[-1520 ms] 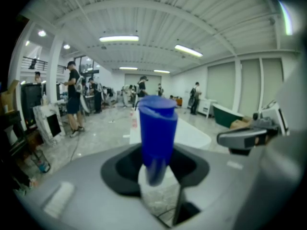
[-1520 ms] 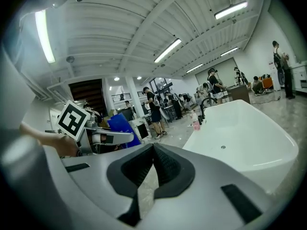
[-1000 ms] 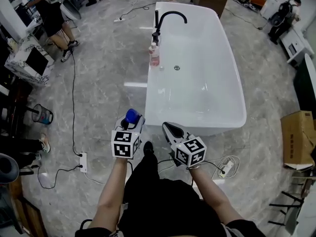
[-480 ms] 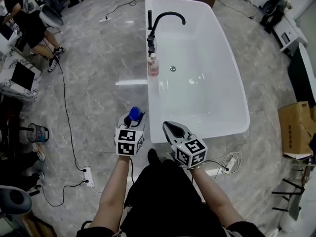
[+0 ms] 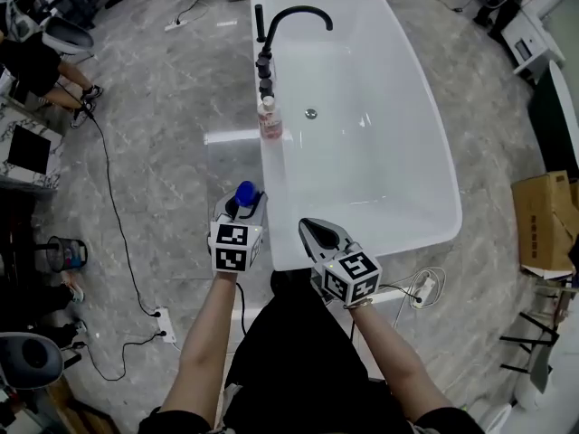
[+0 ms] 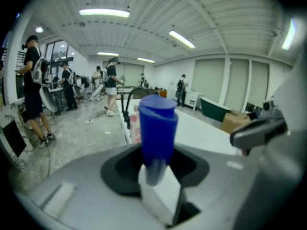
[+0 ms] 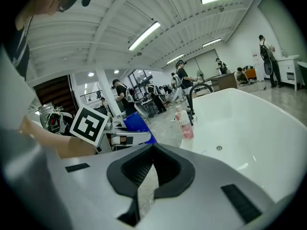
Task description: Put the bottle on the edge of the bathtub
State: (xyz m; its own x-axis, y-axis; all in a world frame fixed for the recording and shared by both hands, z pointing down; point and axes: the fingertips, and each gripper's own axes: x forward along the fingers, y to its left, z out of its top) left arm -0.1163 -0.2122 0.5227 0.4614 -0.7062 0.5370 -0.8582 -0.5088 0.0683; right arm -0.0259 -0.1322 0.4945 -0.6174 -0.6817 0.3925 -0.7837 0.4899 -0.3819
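The blue-capped bottle (image 5: 244,193) stands with its long axis upright and its cap pointing up. In the left gripper view it rises straight between the jaws, the wide blue cap (image 6: 157,123) on top and a narrower neck below it. It is pinched in the left tool (image 5: 246,206), whose black pads close on the part under the cap. From the head view, bottle and tool hang over the grey marble floor (image 5: 172,152), just beside the near left corner of the white bathtub (image 5: 398,242). The bottle does not touch the rim. The right gripper view catches it from the side as a blue shape (image 7: 136,123) next to the left tool's marker cube (image 7: 88,123). The right tool (image 5: 317,233) is level with the left one and just to its right, above the tub's near end. Its jaws are pressed together at the tips, with only a thin slit behind them and nothing between them (image 7: 152,150). Farther along the tub's left rim a pink bottle (image 5: 269,120) stands upright, close to the base of a black arched faucet (image 5: 289,16) that curves over the basin. Both tools carry marker cubes, the left (image 5: 231,247) and the right (image 5: 353,277), at the person's forearms. A white power strip (image 5: 161,324) lies on the floor to the left, and a cardboard box (image 5: 543,224) sits well apart on the right.
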